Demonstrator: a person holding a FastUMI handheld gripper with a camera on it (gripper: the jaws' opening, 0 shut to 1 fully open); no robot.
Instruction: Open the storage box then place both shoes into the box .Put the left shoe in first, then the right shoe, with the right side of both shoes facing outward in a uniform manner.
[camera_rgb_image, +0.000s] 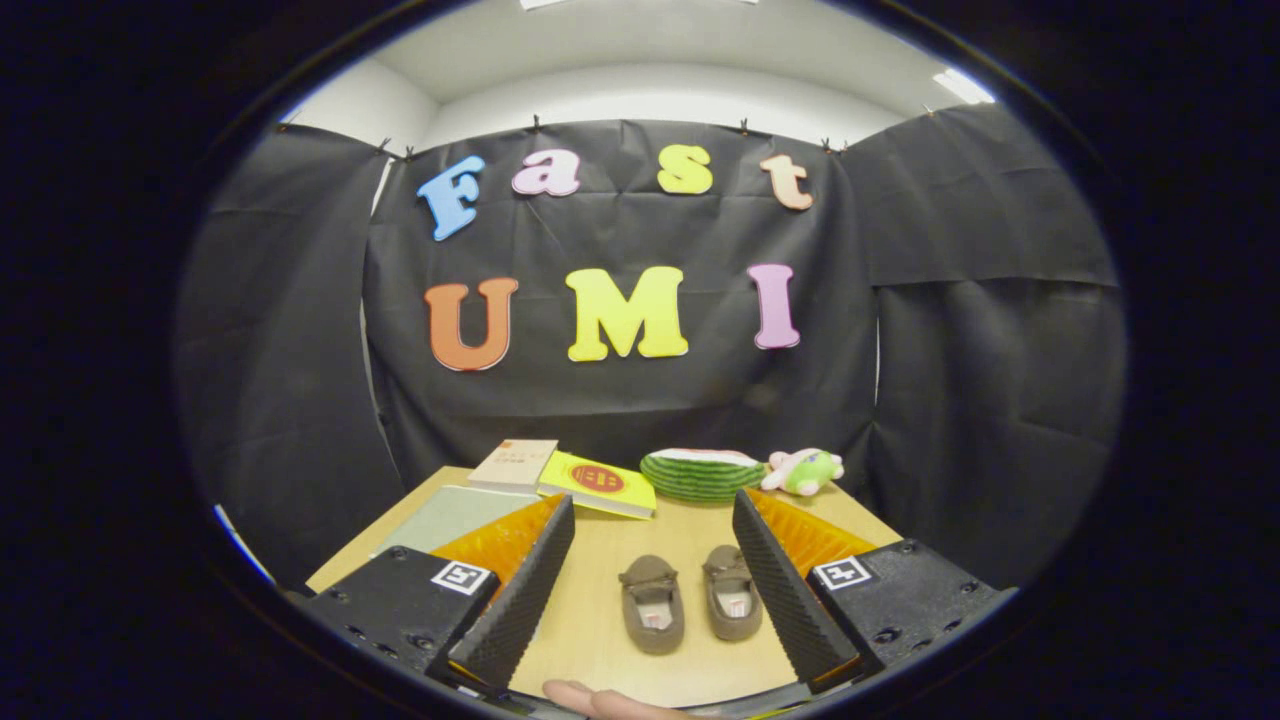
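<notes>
Your gripper hangs above the near part of the light wooden table with its two ridged fingers spread wide and holding nothing. Between them, on bare tabletop, you see the pair of small brown slip-on shoes: the left-hand brown shoe and the right-hand brown shoe lie side by side, close together but apart, toes toward the far side, with open wood between each shoe and the finger nearest it. A fingertip of your hand shows at the near edge, just this side of the shoes. On the left, partly hidden behind the left finger, a flat pale grey-green box lid or panel lies near the table's left edge; whether it is the storage box you cannot tell. Along the far edge sit a beige book, a yellow book with a red oval, a green striped watermelon-slice plush and a small pink-and-green plush toy, all well beyond the shoes, leaving open wood in the middle.
</notes>
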